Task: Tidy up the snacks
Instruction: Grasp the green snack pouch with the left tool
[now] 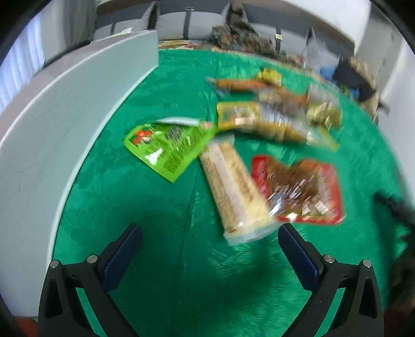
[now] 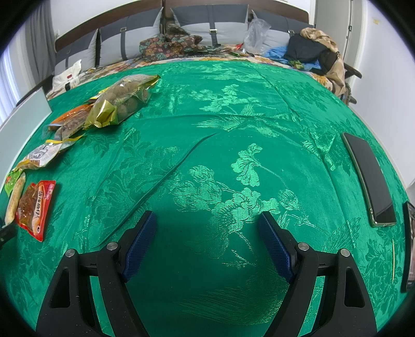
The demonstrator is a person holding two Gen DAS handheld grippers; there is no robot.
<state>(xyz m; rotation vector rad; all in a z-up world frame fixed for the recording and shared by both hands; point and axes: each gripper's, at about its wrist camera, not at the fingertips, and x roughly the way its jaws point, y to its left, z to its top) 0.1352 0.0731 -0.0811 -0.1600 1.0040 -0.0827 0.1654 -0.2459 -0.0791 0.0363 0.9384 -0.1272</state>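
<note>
1. Left claw (image 1: 210, 233): spread wide, nothing between the blue pads (image 1: 124, 256), hovering above the green cloth (image 1: 168, 272). View blurred.
2. Just beyond the left claw: a long pale cracker pack (image 1: 233, 189), near end lying between the two fingertips' line, closer to the right-hand pad, not gripped.
3. Beside the cracker pack on its right, overlapping its edge: a red packet (image 1: 303, 189) with brown contents showing through a clear window.
4. Left of the cracker pack, touching its far end: a lime-green packet (image 1: 168, 147), flat on the cloth.
5. Farther back: a yellow packet (image 1: 241, 116), an orange packet (image 1: 243, 84) and a gold-trimmed bag (image 1: 324, 111), heaped together; details too smeared to read.
6. Along the left side: a pale grey board (image 1: 64, 116) standing on edge next to the cloth.
7. Right claw (image 2: 207, 225): also released, empty, over bare green cloth well apart from the snacks.
8. Seen from the right wrist, all snacks at the far left: red packet (image 2: 35, 210) nearest, a clear bag of round brown snacks (image 2: 127, 101) farthest.
9. At the right edge of the cloth: a dark phone (image 2: 368, 178), face up.
10. Behind the cloth: grey cushions (image 2: 210, 20) and a pile of clothes (image 2: 313, 49).
</note>
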